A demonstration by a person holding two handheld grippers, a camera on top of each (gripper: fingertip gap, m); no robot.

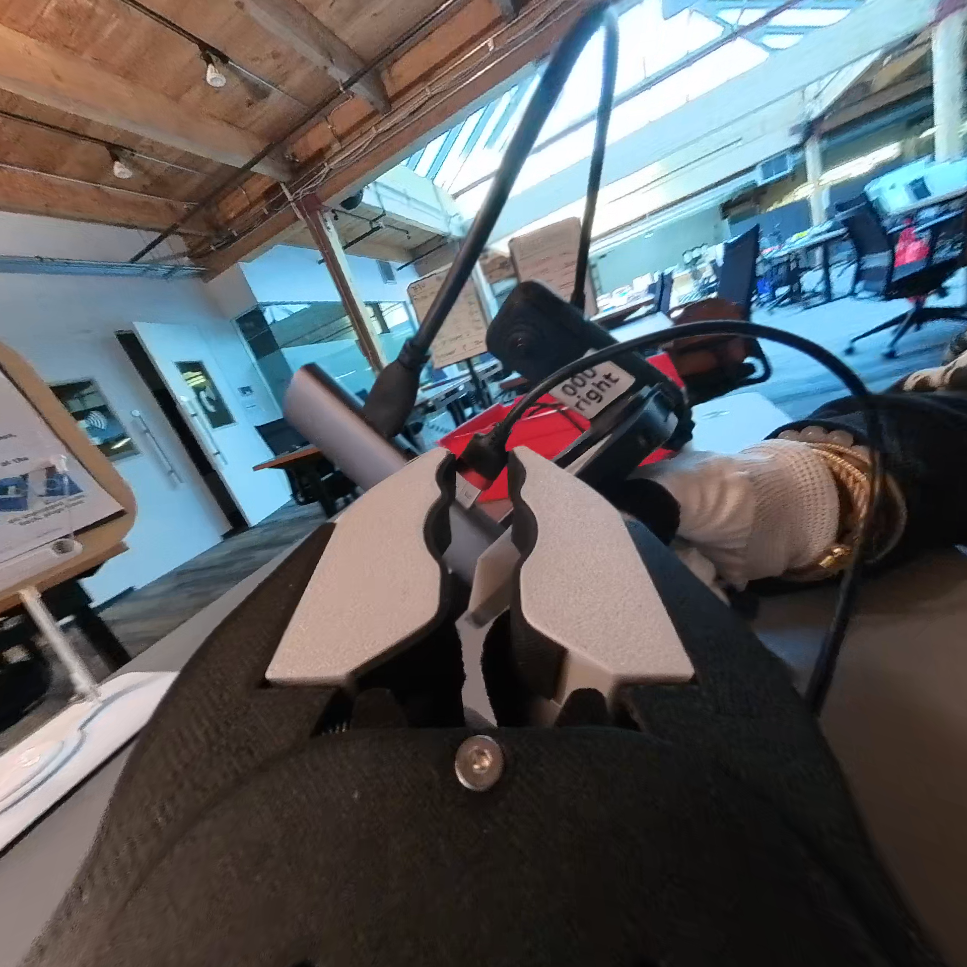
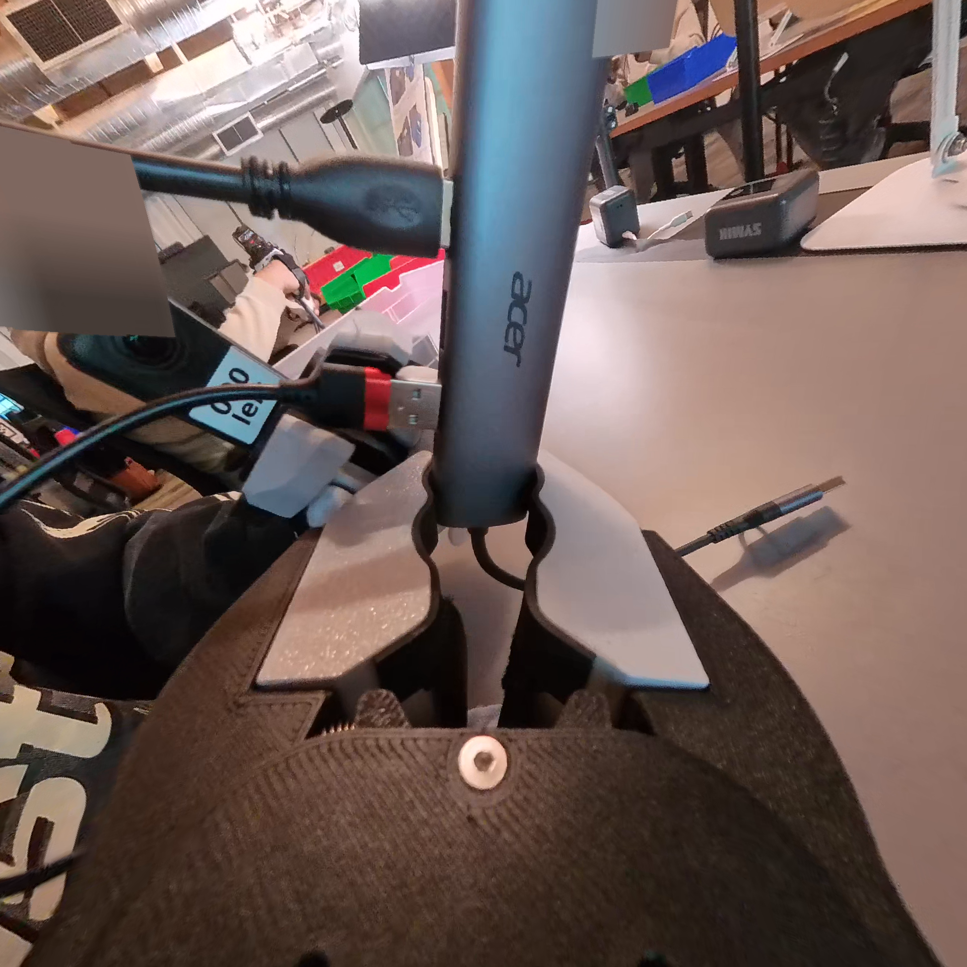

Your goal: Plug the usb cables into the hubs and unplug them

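Note:
My right gripper (image 2: 484, 502) is shut on the lower end of a grey USB hub (image 2: 513, 209) and holds it upright above the table. A thick black plug (image 2: 366, 204) sits in the hub's left side. My left gripper (image 1: 479, 465) is shut on a black USB plug with a red band (image 2: 384, 400). The plug's metal tip meets the hub's left side lower down, and most of its metal shell shows. In the left wrist view the plug (image 1: 484, 455) sits between my fingertips, with the hub (image 1: 335, 418) and right gripper (image 1: 575, 397) just beyond.
A loose cable with a grey USB plug (image 2: 785, 507) lies on the grey table (image 2: 732, 392) to the right. A black box (image 2: 759, 220), a small grey cube (image 2: 615, 214) and a white pad (image 2: 889, 209) sit at the far side. A sign stand (image 1: 52, 471) stands left. My right fingertips sit around 6 cm from my left ones.

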